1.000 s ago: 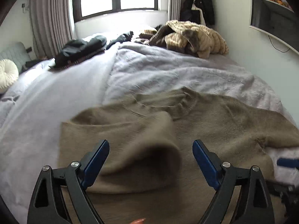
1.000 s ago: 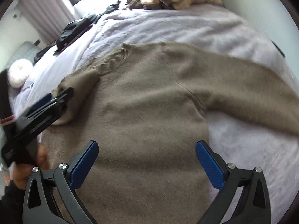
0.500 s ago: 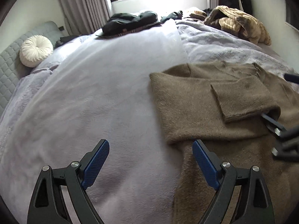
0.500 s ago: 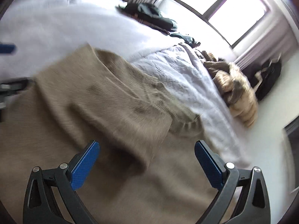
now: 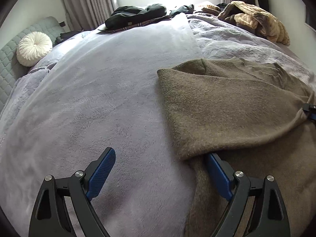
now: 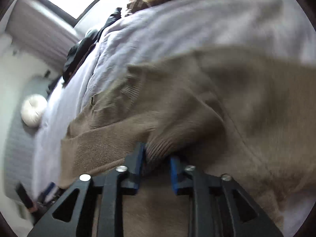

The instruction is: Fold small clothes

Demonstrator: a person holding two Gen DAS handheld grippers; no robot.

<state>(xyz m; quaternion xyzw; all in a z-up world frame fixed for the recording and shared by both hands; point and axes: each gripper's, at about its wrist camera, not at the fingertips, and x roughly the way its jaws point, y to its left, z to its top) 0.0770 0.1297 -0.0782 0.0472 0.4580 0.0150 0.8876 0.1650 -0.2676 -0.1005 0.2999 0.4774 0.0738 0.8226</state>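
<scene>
A brown knit sweater [image 5: 227, 108] lies on the lilac bed cover, with one sleeve folded across its body. My left gripper [image 5: 160, 171] is open at the sweater's left edge; its right finger [image 5: 217, 173] is tucked under the folded sleeve's lower edge. My right gripper [image 6: 156, 164] is shut on the sleeve's ribbed cuff [image 6: 160, 146] and holds it over the sweater's body [image 6: 256, 108]. The right gripper also shows at the right edge of the left wrist view [image 5: 311, 110]. The right wrist view is blurred.
A round white cushion [image 5: 33, 48] leans on the grey headboard [image 5: 8, 59] at the left. Dark clothes [image 5: 136, 14] and a tan fluffy heap [image 5: 256, 21] lie at the bed's far side under the window. The lilac blanket [image 5: 88, 108] spreads left of the sweater.
My right gripper has shut on the sleeve cuff and drawn the sleeve farther across the sweater. My left gripper has moved in so that its right finger sits under the sleeve's edge.
</scene>
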